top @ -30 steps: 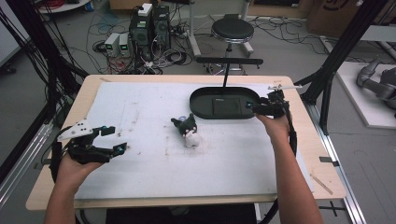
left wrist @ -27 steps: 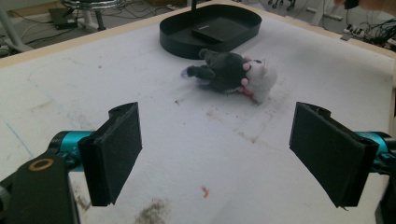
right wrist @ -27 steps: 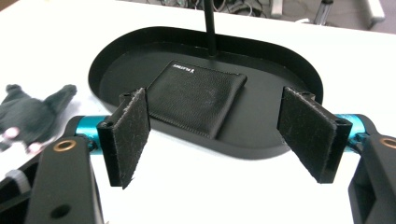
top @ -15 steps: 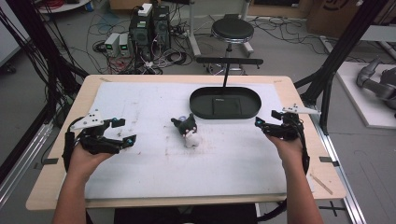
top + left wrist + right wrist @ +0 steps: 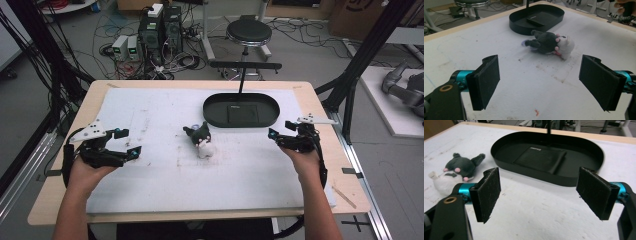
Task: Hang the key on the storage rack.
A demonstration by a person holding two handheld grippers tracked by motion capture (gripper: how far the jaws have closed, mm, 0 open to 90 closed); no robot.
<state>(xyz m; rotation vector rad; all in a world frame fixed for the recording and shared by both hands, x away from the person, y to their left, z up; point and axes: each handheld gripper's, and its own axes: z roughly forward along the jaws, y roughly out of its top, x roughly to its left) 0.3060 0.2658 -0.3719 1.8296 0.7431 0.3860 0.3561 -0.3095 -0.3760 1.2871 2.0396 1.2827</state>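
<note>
In the high view we see a small black and white plush toy (image 5: 200, 141) lying in the middle of the white-covered wooden surface (image 5: 150, 185), near an empty black oval plastic tray (image 5: 241, 110). The left tongs (image 5: 127, 143) are at the left side and the right tongs (image 5: 276, 131) at the right, both well apart from the toy.

In the left gripper view, the left tongs (image 5: 549, 80) stand wide apart, holding nothing; the toy (image 5: 549, 43) lies ahead of them.

In the right gripper view, the right tongs (image 5: 544, 195) are also wide apart and empty, just before the tray (image 5: 549, 155); the toy (image 5: 456, 172) lies at the left.
</note>
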